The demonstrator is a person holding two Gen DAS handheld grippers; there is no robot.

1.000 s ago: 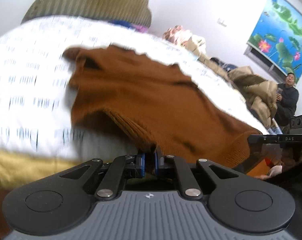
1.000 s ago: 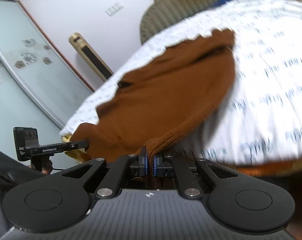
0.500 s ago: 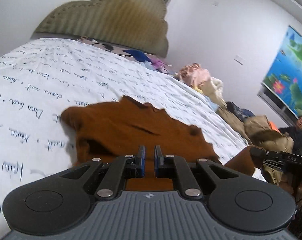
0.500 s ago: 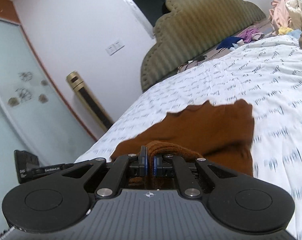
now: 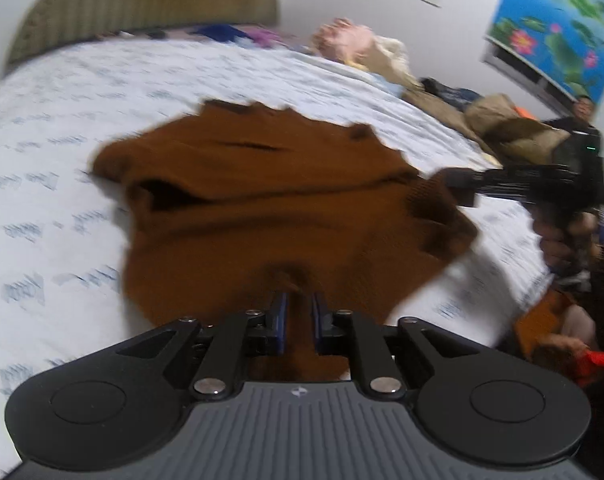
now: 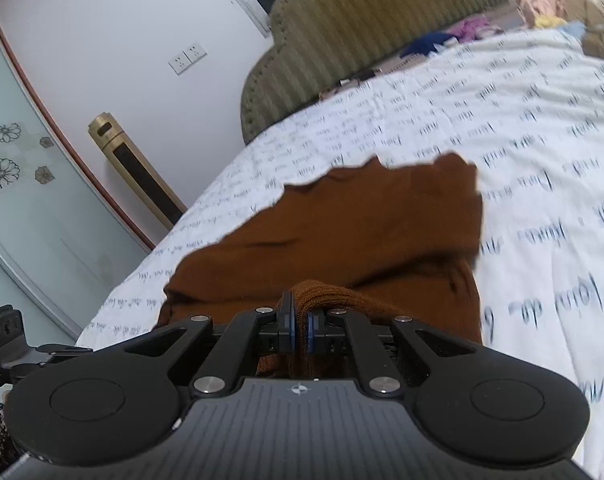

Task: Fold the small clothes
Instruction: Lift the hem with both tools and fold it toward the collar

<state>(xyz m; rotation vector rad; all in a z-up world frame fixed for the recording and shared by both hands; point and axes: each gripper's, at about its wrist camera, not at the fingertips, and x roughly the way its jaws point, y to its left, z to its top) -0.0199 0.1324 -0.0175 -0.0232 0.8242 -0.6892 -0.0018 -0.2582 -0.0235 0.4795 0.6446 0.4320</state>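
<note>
Left wrist view: brown knitted garment (image 5: 261,200), lying on a bed with a white bedsheet (image 5: 61,120) printed in blue script. Item is folded over on itself, one layer doubled onto the other, with a fold line crossing its middle. Long axis runs from the scalloped edge on the headboard side down toward the camera. Left hand-held gripper (image 5: 297,314): jaws opening, a narrow gap between the blue pads, brown knit visible in the gap and beneath; the pads do not press on it. Right hand-held gripper (image 5: 462,184) enters from the right edge, its tip at the garment's right corner, where the cloth is lifted slightly.

Right wrist view: same garment (image 6: 362,232), scalloped edge pointing to the olive padded headboard (image 6: 362,20). Right hand-held gripper (image 6: 299,324): pads pressed nearly together, pinching a ribbed fold of the brown knit that bulges above them. Left hand-held gripper (image 6: 61,348) shows at the lower left edge; its fingertips cannot be made out here.

Background: pile of clothes (image 5: 366,48) at the bed's far side; seated person (image 5: 582,108) by the wall.
</note>
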